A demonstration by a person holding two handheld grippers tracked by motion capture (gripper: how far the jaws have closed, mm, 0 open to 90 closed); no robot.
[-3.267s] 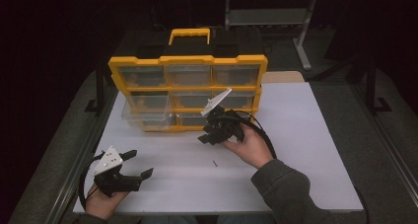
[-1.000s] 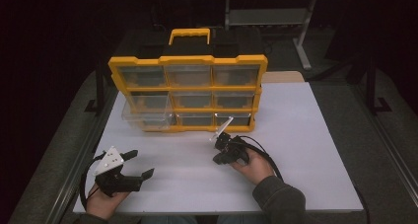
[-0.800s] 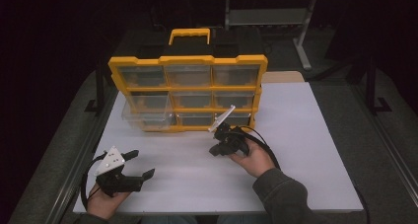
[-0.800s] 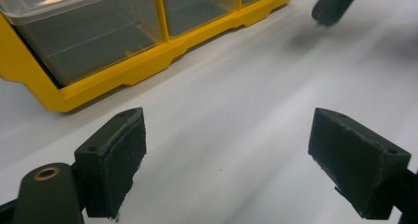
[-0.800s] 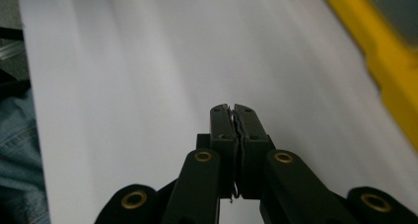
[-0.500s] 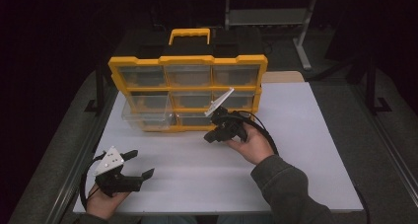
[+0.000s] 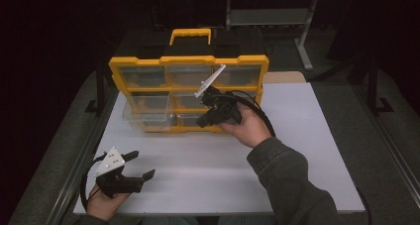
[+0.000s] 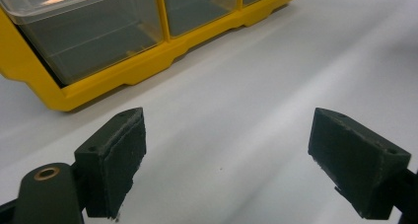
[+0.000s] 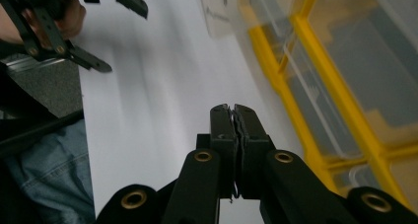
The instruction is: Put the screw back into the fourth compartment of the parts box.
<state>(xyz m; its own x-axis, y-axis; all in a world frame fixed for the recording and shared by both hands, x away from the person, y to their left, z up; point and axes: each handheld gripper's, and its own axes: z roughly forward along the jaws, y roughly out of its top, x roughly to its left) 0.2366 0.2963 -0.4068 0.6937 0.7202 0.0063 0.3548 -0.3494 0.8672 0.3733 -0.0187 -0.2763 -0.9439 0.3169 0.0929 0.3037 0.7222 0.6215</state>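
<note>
Organizer box (image 7: 188, 93), yellow frame with clear drawers, stands upright at the far side of the white table (image 7: 307, 150), black and yellow handle on top. Bottom-left drawer (image 7: 146, 118) pulled partway out toward the near side. Right gripper (image 7: 204, 121) held above the table just in front of the box's lower middle drawers, jaws clenched tight together; in the right gripper view (image 9: 234, 110) a tiny thin thing may hang at the pads, too small to tell. Left gripper (image 7: 141, 165) rests near the table's front-left corner, well apart from the box, jaws spread wide, nothing between them (image 8: 226, 135). Person's sleeve (image 7: 292, 180) comes in from the bottom right.
</note>
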